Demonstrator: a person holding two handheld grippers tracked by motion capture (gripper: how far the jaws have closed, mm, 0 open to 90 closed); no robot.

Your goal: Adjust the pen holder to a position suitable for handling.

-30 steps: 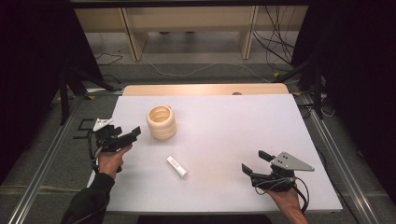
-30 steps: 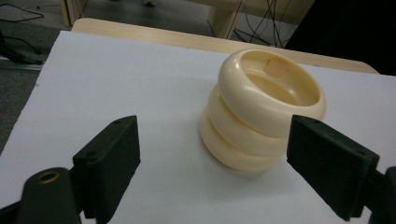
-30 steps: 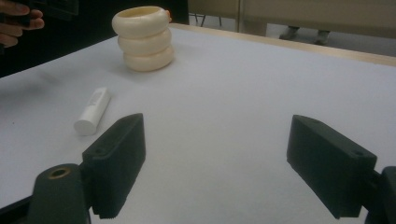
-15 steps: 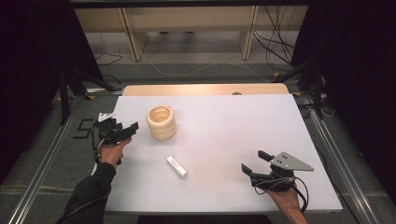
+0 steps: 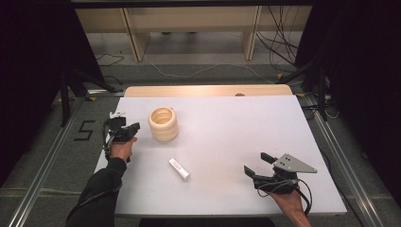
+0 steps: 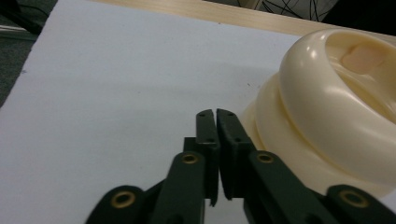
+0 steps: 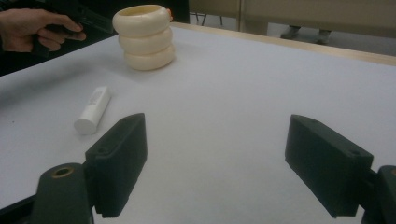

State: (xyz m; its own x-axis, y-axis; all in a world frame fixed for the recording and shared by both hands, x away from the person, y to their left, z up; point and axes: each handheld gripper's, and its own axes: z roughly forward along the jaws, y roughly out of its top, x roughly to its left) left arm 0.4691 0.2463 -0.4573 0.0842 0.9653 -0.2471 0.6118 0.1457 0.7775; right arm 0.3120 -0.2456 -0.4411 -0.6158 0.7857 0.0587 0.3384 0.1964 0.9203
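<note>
A cream stack of three rings (image 5: 163,124) stands at the table's left middle, and looms large at the right of the left gripper view (image 6: 336,121). My left gripper (image 5: 135,127) hovers just left of the stack, its tips (image 6: 215,114) close to the bottom ring. Its jaws have just been closing and now meet with nothing between them. A small white tube (image 5: 179,169) lies flat nearer the person. My right gripper (image 5: 255,162) rests low at the front right, its jaws wide apart and empty (image 7: 219,149), facing the tube (image 7: 92,110) and the stack (image 7: 144,37).
The white table top (image 5: 227,123) has a wooden strip (image 5: 208,90) along its far edge. Metal rails (image 5: 340,156) run along both sides on the floor. Cables and furniture legs lie beyond the far edge.
My left gripper moved away from the person and toward the ring stack, and its jaws went from wide apart to closed. The right gripper stayed where it was.
</note>
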